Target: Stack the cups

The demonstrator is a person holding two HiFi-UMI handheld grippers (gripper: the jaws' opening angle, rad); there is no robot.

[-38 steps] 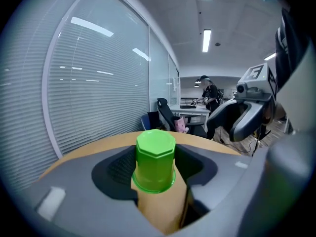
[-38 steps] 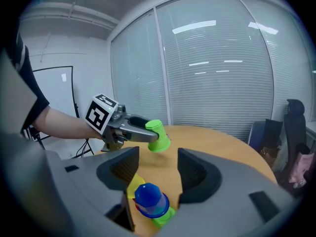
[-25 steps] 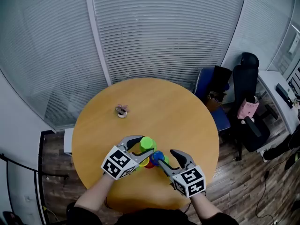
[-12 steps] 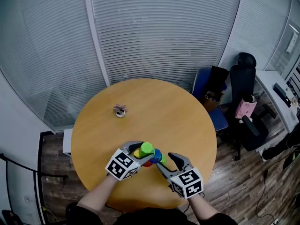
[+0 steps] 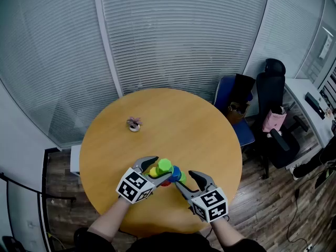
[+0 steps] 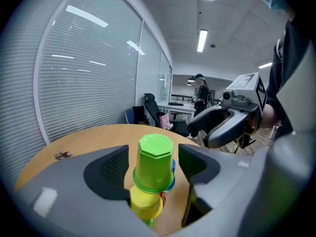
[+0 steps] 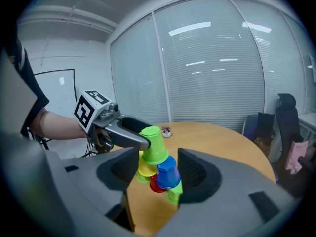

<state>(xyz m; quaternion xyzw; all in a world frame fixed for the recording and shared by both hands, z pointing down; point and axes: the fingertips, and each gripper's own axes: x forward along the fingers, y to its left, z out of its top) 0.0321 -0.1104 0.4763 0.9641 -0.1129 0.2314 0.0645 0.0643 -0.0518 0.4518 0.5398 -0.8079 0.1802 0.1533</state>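
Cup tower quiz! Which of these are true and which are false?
1. The top green cup is the highest one. True.
2. The blue cup is in the bottom row. False: it sits in the middle row beside the yellow cup.
3. The red cup is in the bottom row. True.
4. The small potted plant touches the tower. False: it stands apart, farther across the round table.
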